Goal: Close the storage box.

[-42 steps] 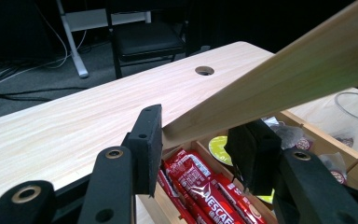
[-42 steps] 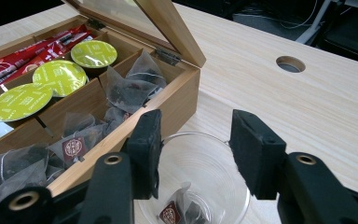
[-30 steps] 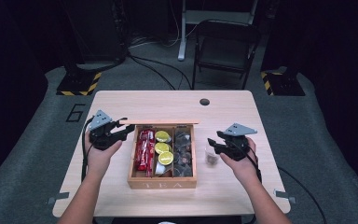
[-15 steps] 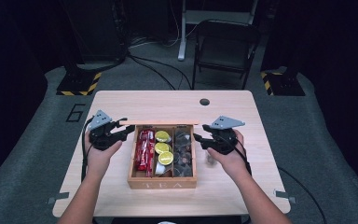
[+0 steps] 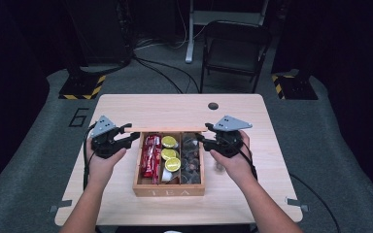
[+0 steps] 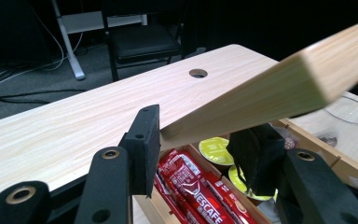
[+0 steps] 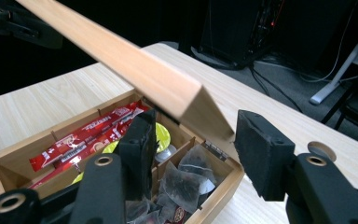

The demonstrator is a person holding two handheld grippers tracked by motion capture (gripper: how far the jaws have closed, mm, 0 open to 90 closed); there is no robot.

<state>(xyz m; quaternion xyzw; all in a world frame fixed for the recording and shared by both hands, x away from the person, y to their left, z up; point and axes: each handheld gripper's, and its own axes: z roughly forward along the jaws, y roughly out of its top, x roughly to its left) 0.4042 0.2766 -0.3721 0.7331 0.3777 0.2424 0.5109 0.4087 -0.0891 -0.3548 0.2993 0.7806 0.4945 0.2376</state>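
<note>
Black left tongs (image 6: 200,144) pinch the left end of the pale wooden lid (image 6: 279,88), their jaws having just eased apart a little. Right tongs (image 7: 191,149) stand spread around the lid's right corner without pressing it. At frame centre in the high view, the lid stands raised over the open wooden tea box (image 5: 169,190) of red sachets (image 5: 151,154) and green capsules (image 5: 169,141) on the light wooden counter (image 5: 175,109).

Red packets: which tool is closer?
Left. The left tool, jaws just easing open round the lid, is beside the red packets; the right tool is across the box, by the tea bags.
</note>
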